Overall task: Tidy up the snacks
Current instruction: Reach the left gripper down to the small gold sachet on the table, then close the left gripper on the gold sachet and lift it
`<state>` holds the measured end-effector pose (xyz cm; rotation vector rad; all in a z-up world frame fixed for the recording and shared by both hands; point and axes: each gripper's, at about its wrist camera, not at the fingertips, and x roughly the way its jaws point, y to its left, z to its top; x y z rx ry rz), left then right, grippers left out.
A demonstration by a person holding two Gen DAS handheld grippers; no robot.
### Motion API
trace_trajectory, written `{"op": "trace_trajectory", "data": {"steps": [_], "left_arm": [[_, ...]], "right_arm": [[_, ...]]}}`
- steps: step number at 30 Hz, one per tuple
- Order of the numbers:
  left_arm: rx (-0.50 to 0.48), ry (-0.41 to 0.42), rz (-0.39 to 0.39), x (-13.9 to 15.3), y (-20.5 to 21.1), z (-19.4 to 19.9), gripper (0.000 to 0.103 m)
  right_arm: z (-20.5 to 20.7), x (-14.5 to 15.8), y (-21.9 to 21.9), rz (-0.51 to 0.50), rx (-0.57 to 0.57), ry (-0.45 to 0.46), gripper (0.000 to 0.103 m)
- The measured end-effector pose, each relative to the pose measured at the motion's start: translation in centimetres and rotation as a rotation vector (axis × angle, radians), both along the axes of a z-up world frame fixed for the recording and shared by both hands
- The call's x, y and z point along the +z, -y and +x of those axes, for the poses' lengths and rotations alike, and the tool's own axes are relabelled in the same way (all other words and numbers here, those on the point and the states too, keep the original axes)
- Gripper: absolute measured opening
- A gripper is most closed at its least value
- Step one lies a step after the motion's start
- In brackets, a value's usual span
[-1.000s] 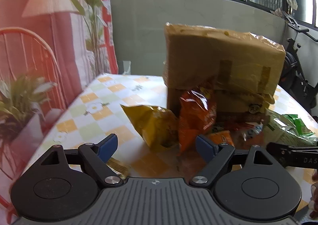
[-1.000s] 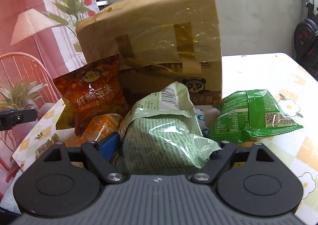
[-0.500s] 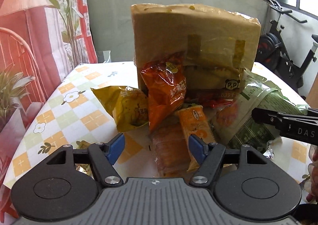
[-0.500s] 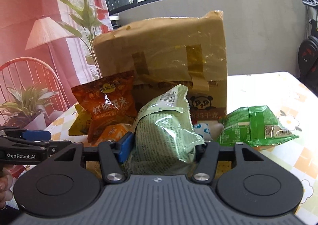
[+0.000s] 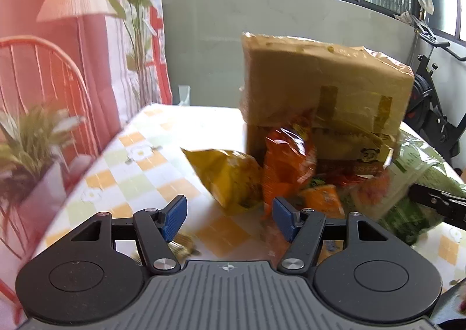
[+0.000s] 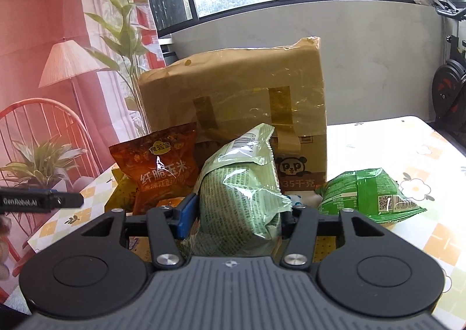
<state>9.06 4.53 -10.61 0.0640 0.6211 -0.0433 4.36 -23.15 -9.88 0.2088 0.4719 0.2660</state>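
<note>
Working left to right, my left gripper (image 5: 230,220) comes first: its blue fingers (image 5: 174,216) stand spread with nothing between them, having just narrowed a little, over bare checkered bench (image 5: 139,181). Just ahead of them lies the yellow bag (image 5: 230,175), and beside it the orange bag (image 5: 287,161) leans upright against the taped cardboard box (image 6: 238,97). A small orange packet (image 5: 321,201) lies low in front of those, touching the pile.

Next comes the pale green bag (image 6: 241,193), the snack I am handling now. My right gripper (image 6: 236,218) has just been closing on it, and the fingers now pinch its lower body from both sides, so that the film bulges above them. I judge it light, puffy and slippery: the air inside will give under pressure and the contents may crush, so a gentle hold low on the body, or on the flat sealed edge at the top, seems safest. Squeezing harder risks popping the seam.

Farthest right, a darker green bag (image 6: 370,193) lies flat on the bench beside the box, apart from my fingers.
</note>
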Motion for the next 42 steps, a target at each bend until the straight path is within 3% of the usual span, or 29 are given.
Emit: {"op": "trace_trajectory", "data": {"steps": [5, 11, 16, 22, 28, 33, 34, 36, 42], "left_arm": [[-0.007, 0.021, 0.031, -0.2, -3.9, 1.5, 0.068], [0.0, -0.141, -0.052, -4.3, -8.7, 4.6, 0.068], [-0.04, -0.195, 0.032, -7.8, -8.1, 4.9, 0.068], [-0.049, -0.188, 0.065, -9.0, -7.7, 4.9, 0.068], [-0.089, -0.209, 0.044, -9.8, -7.9, 6.2, 0.07], [-0.065, -0.208, 0.021, -10.1, -7.8, 5.9, 0.071], [-0.067, -0.203, 0.026, -10.1, -7.7, 5.8, 0.07], [-0.097, -0.193, 0.02, -10.0, -7.5, 5.5, 0.057], [-0.105, -0.177, 0.022, -9.7, -7.1, 4.9, 0.052]], "right_arm": [[0.1, -0.1, 0.0, 0.0, -0.005, -0.008, 0.054], [0.4, -0.5, -0.1, 0.004, -0.001, -0.027, 0.054], [0.5, -0.7, 0.1, 0.005, -0.012, -0.04, 0.054], [0.5, -0.8, 0.1, 0.007, -0.02, -0.046, 0.054], [0.5, -0.7, 0.0, 0.001, -0.013, -0.042, 0.054], [0.5, -0.9, 0.2, 0.012, -0.022, -0.055, 0.054], [0.5, -0.9, 0.2, 0.012, -0.021, -0.056, 0.054], [0.5, -0.9, 0.2, 0.013, -0.019, -0.055, 0.054], [0.4, -0.9, 0.3, 0.018, -0.022, -0.052, 0.054]]}}
